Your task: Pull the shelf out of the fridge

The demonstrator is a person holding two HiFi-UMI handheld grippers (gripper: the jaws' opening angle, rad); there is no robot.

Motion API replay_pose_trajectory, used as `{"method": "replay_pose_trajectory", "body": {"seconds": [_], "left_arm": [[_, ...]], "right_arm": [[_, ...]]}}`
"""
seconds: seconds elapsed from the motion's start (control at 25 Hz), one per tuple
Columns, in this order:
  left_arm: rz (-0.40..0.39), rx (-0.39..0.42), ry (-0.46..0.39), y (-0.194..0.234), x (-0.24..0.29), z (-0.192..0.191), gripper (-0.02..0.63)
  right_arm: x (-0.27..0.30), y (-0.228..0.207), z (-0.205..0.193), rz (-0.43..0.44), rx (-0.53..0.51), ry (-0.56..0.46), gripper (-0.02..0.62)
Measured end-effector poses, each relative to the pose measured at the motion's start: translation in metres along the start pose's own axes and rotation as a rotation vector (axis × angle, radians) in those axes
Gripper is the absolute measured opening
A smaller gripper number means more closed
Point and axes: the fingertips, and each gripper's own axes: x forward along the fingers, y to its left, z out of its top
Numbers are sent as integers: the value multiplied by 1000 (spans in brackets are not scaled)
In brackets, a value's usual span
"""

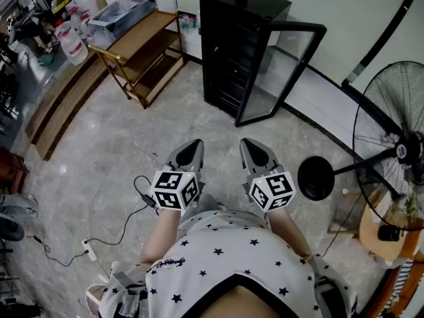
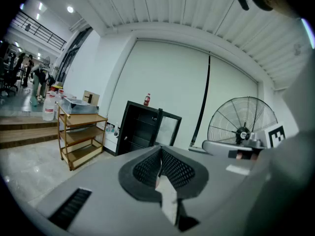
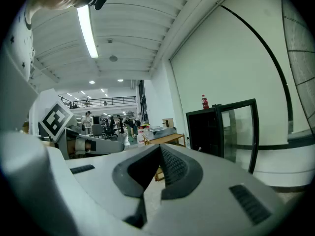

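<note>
Nothing is pulled yet: my left gripper (image 1: 195,146) and right gripper (image 1: 246,144) are both clenched on nothing, well apart from the black fridge (image 1: 238,52) across the floor; its glass door (image 1: 281,71) stands open; the shelf (image 2: 138,133) sits inside, thin and dark.

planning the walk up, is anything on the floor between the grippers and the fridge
Nothing: the head view shows only bare floor between the left gripper, the right gripper and the fridge.
</note>
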Motion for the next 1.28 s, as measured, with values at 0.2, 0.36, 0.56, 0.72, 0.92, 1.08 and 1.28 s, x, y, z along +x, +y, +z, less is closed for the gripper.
{"method": "replay_pose_trajectory", "body": {"seconds": [0.2,0.36,0.56,0.72,0.92,1.08,1.28], "left_arm": [[-8,-1,22,-5,3,-3,14],[-19,5,27,-9,6,-4,14],[-21,-15,32,-8,15,-6,14],[-26,-18,36,-7,25,-6,14],[-22,-27,57,3,47,-10,14],[-26,-22,70,16,75,-7,14],[-43,-10,74,32,115,4,14]], "right_arm": [[-4,-5,0,-7,8,7,-8],[-7,-10,-1,-14,9,4,-8],[-3,-16,-5,-16,19,18,-8],[6,-25,-8,-14,53,23,-6],[24,-37,-9,-1,53,28,-6],[45,-53,-9,-3,53,23,-6],[81,-81,-5,-17,47,28,-6]]}}
